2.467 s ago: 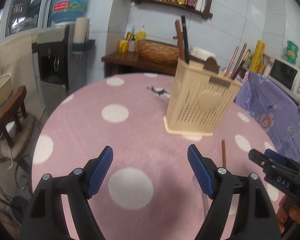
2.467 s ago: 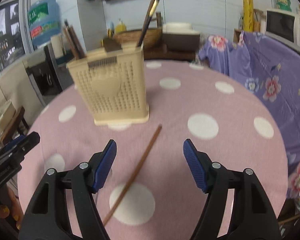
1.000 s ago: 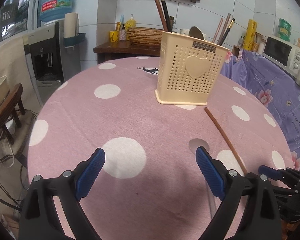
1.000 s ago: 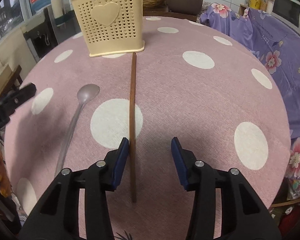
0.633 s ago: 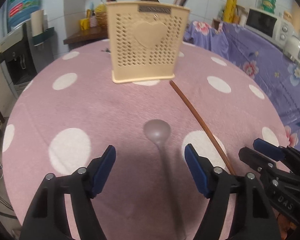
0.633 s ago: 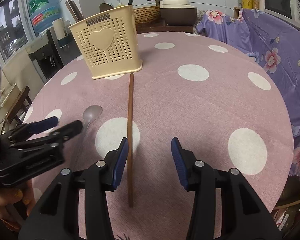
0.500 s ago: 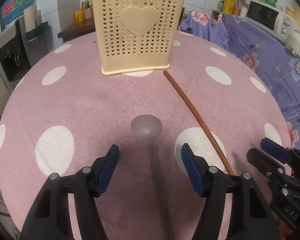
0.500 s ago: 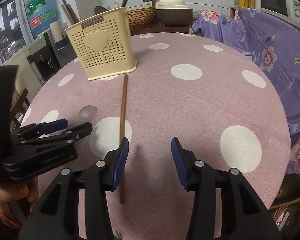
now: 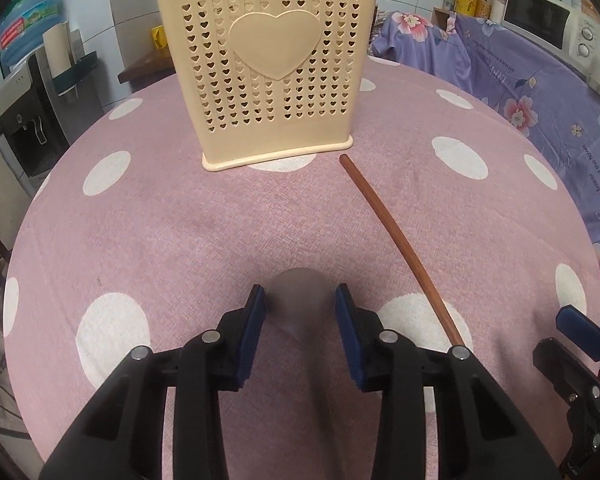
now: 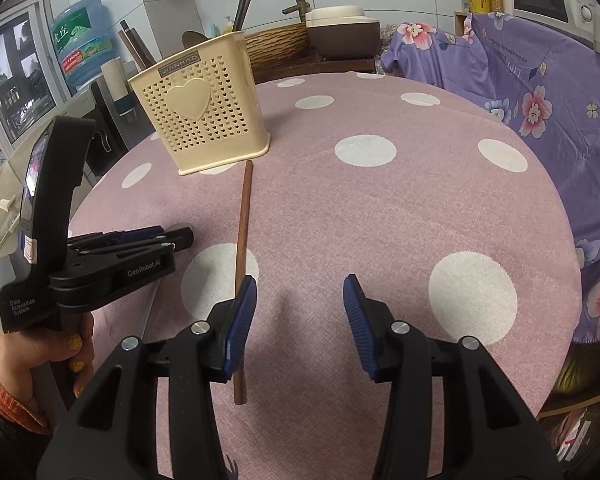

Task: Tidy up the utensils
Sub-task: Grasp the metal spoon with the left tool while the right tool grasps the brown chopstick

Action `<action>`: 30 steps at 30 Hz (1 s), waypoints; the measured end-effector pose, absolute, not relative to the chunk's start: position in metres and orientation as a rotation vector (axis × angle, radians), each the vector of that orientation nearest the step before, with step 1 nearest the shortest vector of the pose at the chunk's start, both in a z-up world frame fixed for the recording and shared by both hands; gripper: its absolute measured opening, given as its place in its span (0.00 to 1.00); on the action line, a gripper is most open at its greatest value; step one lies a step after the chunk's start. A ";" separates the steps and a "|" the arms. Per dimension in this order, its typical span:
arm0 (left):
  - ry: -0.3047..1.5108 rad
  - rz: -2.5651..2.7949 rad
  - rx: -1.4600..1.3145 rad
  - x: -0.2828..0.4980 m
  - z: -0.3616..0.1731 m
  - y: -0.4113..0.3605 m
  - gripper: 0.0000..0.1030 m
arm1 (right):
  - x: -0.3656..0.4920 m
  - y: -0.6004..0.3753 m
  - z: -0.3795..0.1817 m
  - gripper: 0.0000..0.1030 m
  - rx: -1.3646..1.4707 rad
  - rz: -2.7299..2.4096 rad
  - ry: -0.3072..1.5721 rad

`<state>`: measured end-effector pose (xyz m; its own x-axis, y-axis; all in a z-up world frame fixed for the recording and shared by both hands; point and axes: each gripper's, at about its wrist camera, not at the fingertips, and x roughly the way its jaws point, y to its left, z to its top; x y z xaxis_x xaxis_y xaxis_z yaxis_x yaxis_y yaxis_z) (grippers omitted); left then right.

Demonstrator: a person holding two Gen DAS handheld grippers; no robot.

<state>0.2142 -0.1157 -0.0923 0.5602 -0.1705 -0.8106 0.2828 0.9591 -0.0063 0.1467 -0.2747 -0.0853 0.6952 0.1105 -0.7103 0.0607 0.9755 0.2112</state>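
A cream perforated utensil holder point(image 9: 274, 68) with a heart stands on the pink dotted table point(image 9: 140, 220); it also shows in the right wrist view point(image 10: 204, 114), with chopsticks and a spoon sticking out. A translucent spoon point(image 9: 300, 300) lies on the table. My left gripper point(image 9: 300, 304) has its pads against both sides of the spoon's bowl; the same gripper shows in the right wrist view point(image 10: 172, 240). A brown chopstick point(image 9: 400, 248) lies to its right, also seen in the right wrist view point(image 10: 244, 232). My right gripper point(image 10: 296, 312) is open, just right of the chopstick.
A purple floral cloth point(image 10: 540, 92) covers furniture to the right, with a microwave point(image 9: 548, 28) behind. A water dispenser point(image 10: 84, 56) stands left. A wooden shelf with a woven basket point(image 10: 280, 48) is behind the table.
My left gripper has moved forward and down and narrowed around the spoon's bowl. The right gripper has shifted slightly right of the chopstick and stays open.
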 end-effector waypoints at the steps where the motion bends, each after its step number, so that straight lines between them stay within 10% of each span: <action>1: 0.939 -0.273 0.119 0.215 -0.092 -0.115 0.35 | 0.147 -0.275 -0.085 0.45 0.224 0.027 0.805; 23: 0.631 -0.241 -0.121 0.167 -0.007 -0.032 0.35 | 0.248 -0.222 -0.071 0.45 0.074 0.221 0.841; 30: 0.632 -0.237 -0.132 0.167 -0.012 -0.029 0.35 | 0.295 -0.199 -0.087 0.26 -0.048 0.219 0.882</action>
